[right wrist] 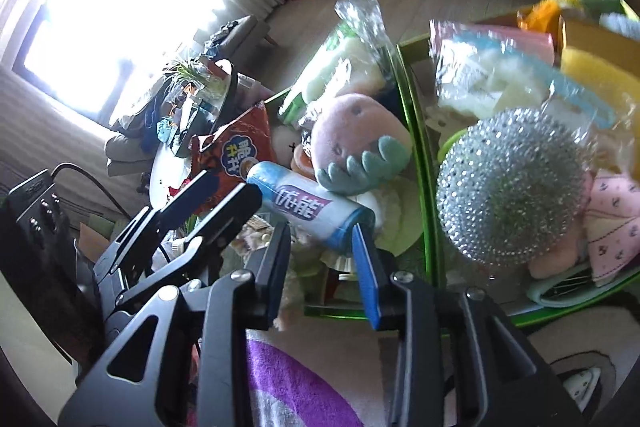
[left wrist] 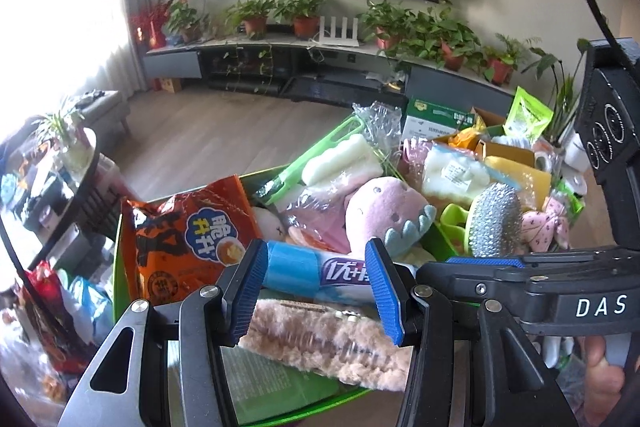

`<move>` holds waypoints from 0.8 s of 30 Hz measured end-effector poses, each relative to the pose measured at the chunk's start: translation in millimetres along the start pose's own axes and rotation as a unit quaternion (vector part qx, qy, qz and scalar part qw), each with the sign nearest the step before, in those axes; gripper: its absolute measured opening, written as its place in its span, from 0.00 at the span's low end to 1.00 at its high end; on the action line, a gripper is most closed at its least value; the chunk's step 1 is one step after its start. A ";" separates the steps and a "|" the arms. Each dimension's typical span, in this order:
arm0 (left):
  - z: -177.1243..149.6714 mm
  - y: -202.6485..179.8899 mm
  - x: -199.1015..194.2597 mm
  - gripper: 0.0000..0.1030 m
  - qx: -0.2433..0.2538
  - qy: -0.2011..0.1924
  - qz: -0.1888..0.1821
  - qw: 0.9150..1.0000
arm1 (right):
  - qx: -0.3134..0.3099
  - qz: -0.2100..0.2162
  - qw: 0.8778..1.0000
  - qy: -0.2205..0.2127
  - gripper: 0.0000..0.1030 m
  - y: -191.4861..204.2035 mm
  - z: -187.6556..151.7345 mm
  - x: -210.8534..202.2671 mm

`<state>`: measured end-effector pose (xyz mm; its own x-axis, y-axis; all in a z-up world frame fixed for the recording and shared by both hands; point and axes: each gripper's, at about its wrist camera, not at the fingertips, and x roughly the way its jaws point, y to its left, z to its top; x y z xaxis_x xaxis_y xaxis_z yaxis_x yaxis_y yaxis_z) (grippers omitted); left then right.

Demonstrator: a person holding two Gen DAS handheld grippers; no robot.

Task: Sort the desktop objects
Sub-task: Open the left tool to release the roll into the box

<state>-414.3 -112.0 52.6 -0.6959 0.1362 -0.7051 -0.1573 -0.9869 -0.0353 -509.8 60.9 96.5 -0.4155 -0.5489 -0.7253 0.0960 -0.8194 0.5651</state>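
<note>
The left gripper [left wrist: 316, 291] is spread open above a green bin [left wrist: 117, 251], its blue pads [left wrist: 250, 291] apart and clamping nothing. Between them, farther off, lies a blue-and-white roll [left wrist: 320, 273] with purple lettering; whether the pads touch it cannot be told. Just under the pads lies a fuzzy pink pouch [left wrist: 328, 343] with a zipper. Left of the roll an orange snack bag [left wrist: 184, 243] leans against the bin wall. Behind the roll sits a pink plush [left wrist: 380, 215] with teal fins, and beyond it a green-handled sponge brush [left wrist: 340, 159] in clear wrap.

The right gripper [right wrist: 320, 267] is also open and holds nothing. It hovers at the near end of the same roll [right wrist: 308, 205], which lies across the bin with the plush [right wrist: 360, 139] resting just behind it. The left gripper's fingers [right wrist: 224, 211] show to the left, beside the roll's far end and the snack bag [right wrist: 236, 155]. To the right, past a green divider wall [right wrist: 424, 187], a silver scrubber ball [right wrist: 508, 187] fills the neighbouring bin, with a bag of white pads [right wrist: 492, 79] behind it and pink printed cloth [right wrist: 616, 219] beside it. A purple-and-pink mat [right wrist: 304, 387] lies below the right gripper.
</note>
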 end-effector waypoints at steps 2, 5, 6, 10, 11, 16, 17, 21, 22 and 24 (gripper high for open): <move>-0.9 -3.1 -5.5 0.50 0.007 0.000 0.007 1.000 | -0.010 -0.006 1.000 -0.005 0.40 3.7 -0.8 -4.6; -1.5 -12.0 -16.6 0.54 0.022 -0.006 0.029 0.999 | -0.025 -0.004 1.000 -0.006 0.48 9.9 -2.3 -13.5; -1.4 -13.8 -23.2 0.58 0.022 -0.012 0.046 0.999 | -0.029 -0.007 1.000 -0.007 0.48 11.6 -2.5 -14.6; -3.4 -12.8 -42.2 0.71 0.004 -0.030 0.062 0.998 | -0.059 -0.014 0.998 -0.018 0.49 25.5 -6.6 -32.2; -5.4 -11.5 -45.6 0.71 -0.004 -0.029 0.061 0.998 | -0.063 -0.013 0.998 -0.018 0.49 27.7 -7.8 -35.1; -18.9 -20.3 -61.7 0.71 -0.012 -0.031 0.087 0.996 | -0.086 -0.010 0.996 -0.018 0.58 34.3 -20.8 -52.8; -22.0 -23.6 -64.4 0.71 -0.010 -0.031 0.089 0.996 | -0.092 -0.010 0.996 -0.015 0.59 35.5 -25.1 -55.8; -32.9 -31.4 -74.5 0.71 -0.017 -0.030 0.091 0.995 | -0.118 -0.029 0.993 -0.014 0.60 42.9 -41.2 -64.8; -35.5 -32.7 -77.3 0.71 -0.022 -0.031 0.088 0.995 | -0.123 -0.031 0.992 -0.015 0.60 43.3 -44.0 -66.9; -39.9 -35.8 -81.1 0.71 -0.029 -0.028 0.083 0.996 | -0.128 -0.035 0.991 -0.017 0.61 42.8 -50.2 -72.6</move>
<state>-324.2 -91.2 82.7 -0.7475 -0.0253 -0.6637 0.0016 -0.9993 0.0363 -430.1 57.4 153.6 -0.4583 -0.4866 -0.7438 0.2894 -0.8729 0.3927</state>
